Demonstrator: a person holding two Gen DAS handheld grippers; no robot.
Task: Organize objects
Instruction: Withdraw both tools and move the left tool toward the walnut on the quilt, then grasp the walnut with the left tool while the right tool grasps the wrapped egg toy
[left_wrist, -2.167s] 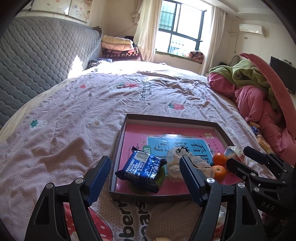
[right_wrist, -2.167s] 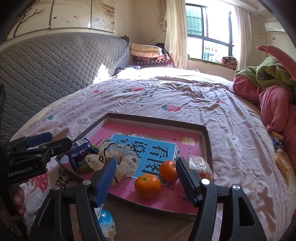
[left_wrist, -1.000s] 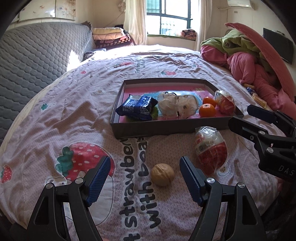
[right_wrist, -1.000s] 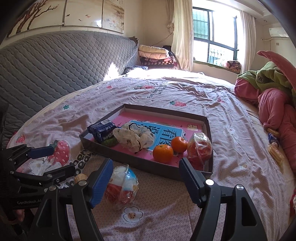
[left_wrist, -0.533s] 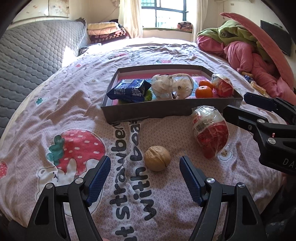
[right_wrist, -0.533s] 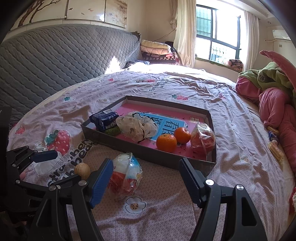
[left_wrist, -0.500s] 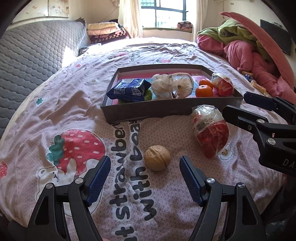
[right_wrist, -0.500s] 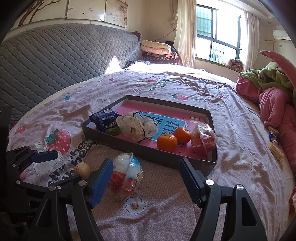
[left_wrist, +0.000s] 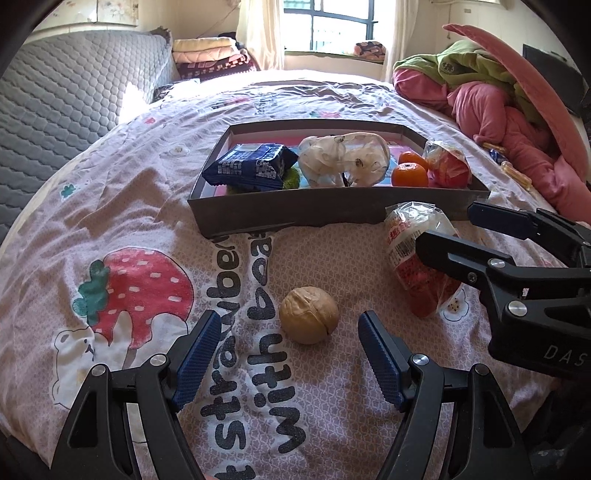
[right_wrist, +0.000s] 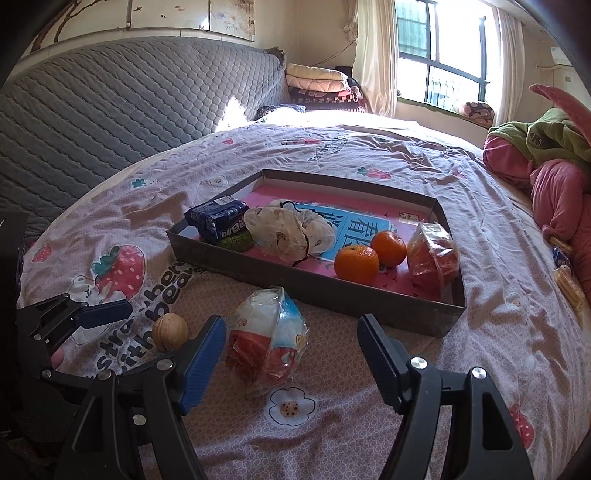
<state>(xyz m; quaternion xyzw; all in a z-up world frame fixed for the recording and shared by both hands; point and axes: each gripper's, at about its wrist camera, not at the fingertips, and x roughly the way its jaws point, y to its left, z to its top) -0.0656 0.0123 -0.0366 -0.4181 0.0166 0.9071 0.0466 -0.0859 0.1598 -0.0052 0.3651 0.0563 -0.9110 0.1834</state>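
Closest to the cameras, both grippers have dropped lower and drawn nearer to the two loose items than they were half a second ago, and a couple of seconds back they were up over the tray, so the work has turned from placing to fetching. The left gripper (left_wrist: 284, 350) hangs with its jaws spread wide and empty, the walnut (left_wrist: 308, 315) lying on the bedspread (left_wrist: 110, 229) just ahead of the gap between the blue pads. The right gripper (right_wrist: 291, 354) is likewise wide open and holds nothing; the clear snack bag (right_wrist: 267, 341) with red contents sits between its fingers, close to the left-hand pad, though whether it touches is hard to tell. Just beyond these two lies the shallow cardboard tray (right_wrist: 314, 288), already carrying a blue packet (right_wrist: 218, 219), a crumpled white bag (right_wrist: 291, 230), two oranges (right_wrist: 356, 264) and a second red snack bag (right_wrist: 432, 254). Farther off are the pink bedding pile (left_wrist: 498, 107), the grey quilted headboard (right_wrist: 129, 110) and the window. By this layout, the walnut and the near bag seem to be the last things left outside, and each gripper looks lined up for a closing grasp.
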